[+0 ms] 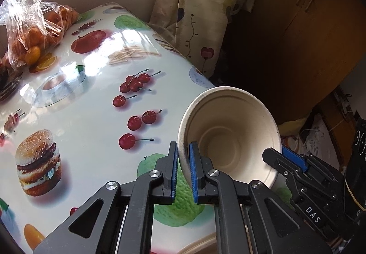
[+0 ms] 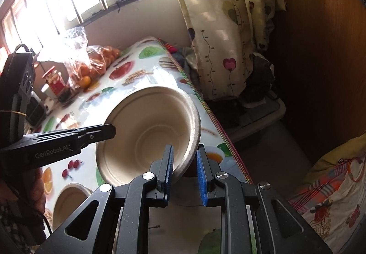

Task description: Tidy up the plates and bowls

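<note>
Bowl (image 1: 228,137): pulp/paper type, looks v. light, stiffish but rim prob. crushes if squeezed; held tilted above table (image 1: 91,98) edge.
Left hand-held gripper (image 1: 183,162): clamped on near rim.
Right hand-held gripper (image 2: 184,169): pinching opposite rim.
Best hold: rim, gently.

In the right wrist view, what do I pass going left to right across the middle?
Red-labelled jar → clear plastic bag of oranges → beige paper bowl → cream curtain with heart flowers → brown wooden cabinet.
</note>
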Demonstrator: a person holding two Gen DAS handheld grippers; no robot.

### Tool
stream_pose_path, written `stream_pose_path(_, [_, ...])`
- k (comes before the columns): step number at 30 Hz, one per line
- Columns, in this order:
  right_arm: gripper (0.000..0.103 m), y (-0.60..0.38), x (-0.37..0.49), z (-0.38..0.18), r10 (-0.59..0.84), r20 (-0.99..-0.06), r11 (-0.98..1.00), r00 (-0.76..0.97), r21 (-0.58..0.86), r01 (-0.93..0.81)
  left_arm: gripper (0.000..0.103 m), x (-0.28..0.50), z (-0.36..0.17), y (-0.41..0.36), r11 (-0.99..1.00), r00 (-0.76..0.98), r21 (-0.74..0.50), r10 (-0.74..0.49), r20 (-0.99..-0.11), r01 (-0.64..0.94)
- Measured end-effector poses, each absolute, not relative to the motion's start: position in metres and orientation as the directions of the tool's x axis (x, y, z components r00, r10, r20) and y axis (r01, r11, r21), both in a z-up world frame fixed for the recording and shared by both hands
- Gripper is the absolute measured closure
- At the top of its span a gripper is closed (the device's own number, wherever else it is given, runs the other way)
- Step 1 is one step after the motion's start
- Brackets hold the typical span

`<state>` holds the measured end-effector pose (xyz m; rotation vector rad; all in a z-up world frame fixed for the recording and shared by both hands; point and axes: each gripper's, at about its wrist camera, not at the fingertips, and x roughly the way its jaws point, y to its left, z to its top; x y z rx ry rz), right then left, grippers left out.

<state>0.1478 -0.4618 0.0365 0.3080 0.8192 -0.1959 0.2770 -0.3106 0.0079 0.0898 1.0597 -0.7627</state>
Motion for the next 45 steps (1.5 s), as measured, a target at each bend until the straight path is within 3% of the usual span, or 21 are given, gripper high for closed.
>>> stream_pose_path(45, [0.084,-0.433,0.105,0.084,-0.038,-0.675,0.952,0.737,0.2,0.232,0.093,0.232,0.058,-0.278,0.759,0.358,-0.238,-0.528,-0.77,0.606])
